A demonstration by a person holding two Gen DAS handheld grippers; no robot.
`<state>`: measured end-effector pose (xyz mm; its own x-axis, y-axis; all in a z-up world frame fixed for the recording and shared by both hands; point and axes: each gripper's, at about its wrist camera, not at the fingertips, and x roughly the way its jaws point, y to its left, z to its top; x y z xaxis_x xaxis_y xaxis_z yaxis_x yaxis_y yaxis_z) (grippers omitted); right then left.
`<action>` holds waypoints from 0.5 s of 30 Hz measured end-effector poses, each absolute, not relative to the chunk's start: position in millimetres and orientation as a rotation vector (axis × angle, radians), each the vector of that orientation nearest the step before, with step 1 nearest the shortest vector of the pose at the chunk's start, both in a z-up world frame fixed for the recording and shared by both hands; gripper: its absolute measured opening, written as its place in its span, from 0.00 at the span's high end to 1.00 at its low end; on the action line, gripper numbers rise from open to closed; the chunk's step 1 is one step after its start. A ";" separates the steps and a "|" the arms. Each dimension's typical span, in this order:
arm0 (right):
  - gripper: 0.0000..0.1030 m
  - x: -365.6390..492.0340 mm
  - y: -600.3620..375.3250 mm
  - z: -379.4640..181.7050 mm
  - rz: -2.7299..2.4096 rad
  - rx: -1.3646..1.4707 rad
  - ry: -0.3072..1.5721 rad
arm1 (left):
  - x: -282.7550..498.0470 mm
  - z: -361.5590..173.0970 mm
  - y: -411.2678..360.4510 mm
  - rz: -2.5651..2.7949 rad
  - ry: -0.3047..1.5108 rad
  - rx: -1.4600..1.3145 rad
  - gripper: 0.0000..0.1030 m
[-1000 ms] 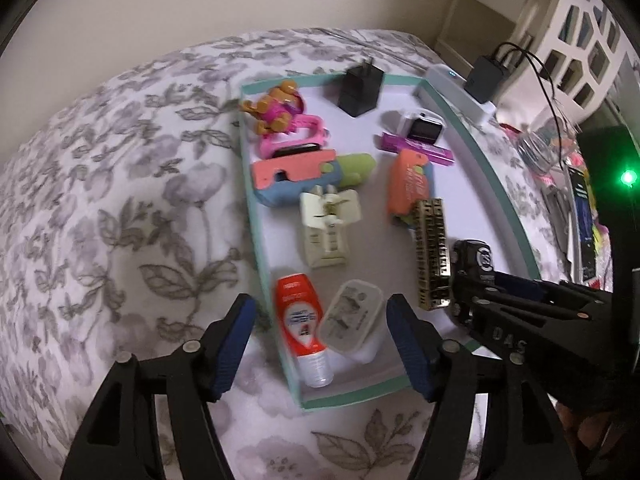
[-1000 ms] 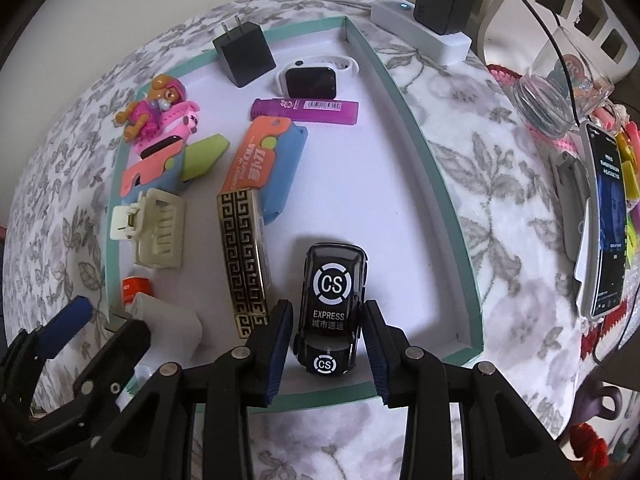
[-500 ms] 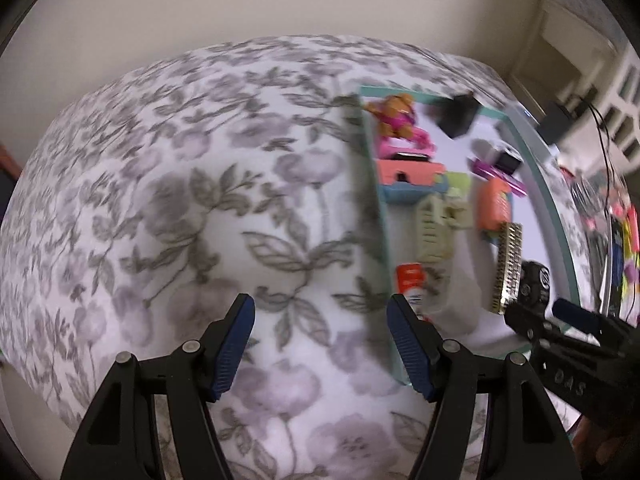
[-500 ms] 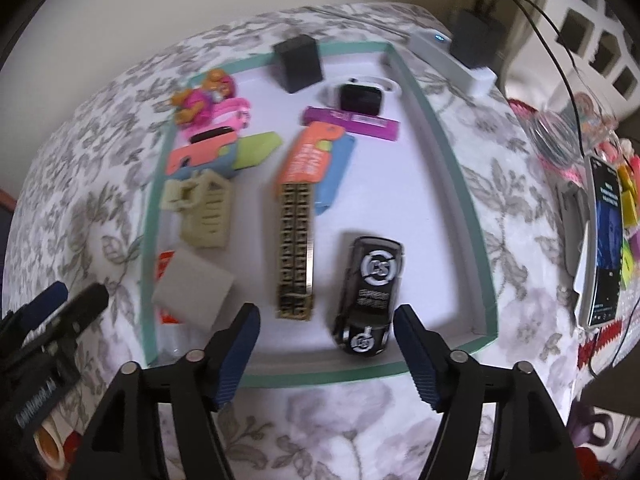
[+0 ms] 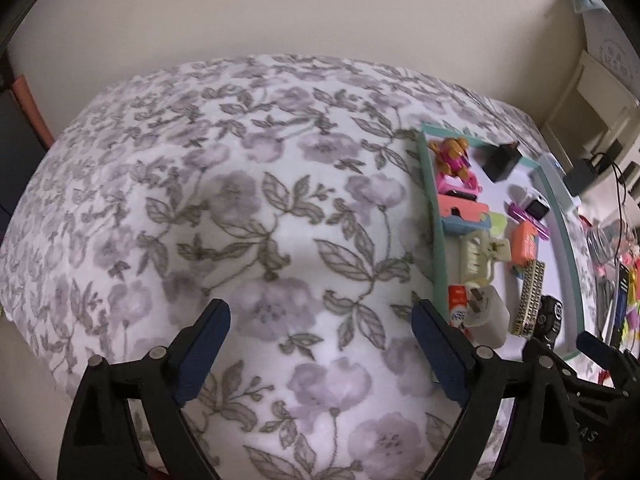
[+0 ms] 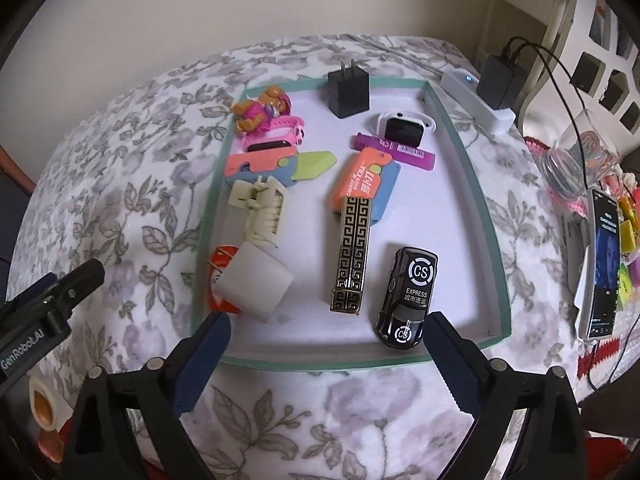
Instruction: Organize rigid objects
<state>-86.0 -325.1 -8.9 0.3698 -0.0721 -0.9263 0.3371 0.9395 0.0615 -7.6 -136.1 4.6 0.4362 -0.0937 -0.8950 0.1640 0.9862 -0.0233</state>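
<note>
A teal-rimmed white tray [image 6: 460,152] holds several small objects. Among them are a black toy car [image 6: 408,296], a gold patterned bar [image 6: 352,256] and a white charger plug [image 6: 256,284]. A cream hair claw [image 6: 262,212], an orange-and-blue folding toy [image 6: 366,184] and a black charger [image 6: 348,88] lie there too. My right gripper [image 6: 328,332] hovers over the tray's near rim, its jaws opening and nothing between them. The car lies free beside its right finger. My left gripper [image 5: 320,328] hangs over bare floral cloth, left of the tray [image 5: 434,220]. Its jaws are opening, with nothing between them.
The floral cloth [image 5: 240,200] covers the whole surface and drops off at its rounded edges. Right of the tray stand a white power strip with a black adapter [image 6: 476,96], a glass jar [image 6: 576,164] and a phone [image 6: 604,276]. A wall runs behind.
My right gripper let go of the black car, opened wide and drew back and up. My left gripper swung left, away from the tray to over the cloth, and widened.
</note>
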 end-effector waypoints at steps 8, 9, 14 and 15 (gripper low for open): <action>0.00 -91.9 -316.8 8.3 -0.269 0.239 1.100 | -11.9 13.3 -134.3 -0.133 1.082 0.156 0.10; 0.00 -92.5 -315.6 9.7 -0.269 0.237 1.095 | -12.1 13.4 -135.2 -0.124 1.087 0.178 0.10; 0.00 -95.3 -311.2 17.6 -0.268 0.229 1.063 | -15.4 16.8 -133.4 -0.118 1.075 0.194 0.10; 0.00 -95.8 -310.8 19.1 -0.268 0.230 1.058 | -16.3 17.8 -132.9 -0.110 1.071 0.194 0.10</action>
<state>-95.8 -310.8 19.1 0.4639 -0.1059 -0.8795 0.3253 0.9438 0.0579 -16.3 -132.9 17.8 0.4758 0.0043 -0.8795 0.1837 0.9775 0.1041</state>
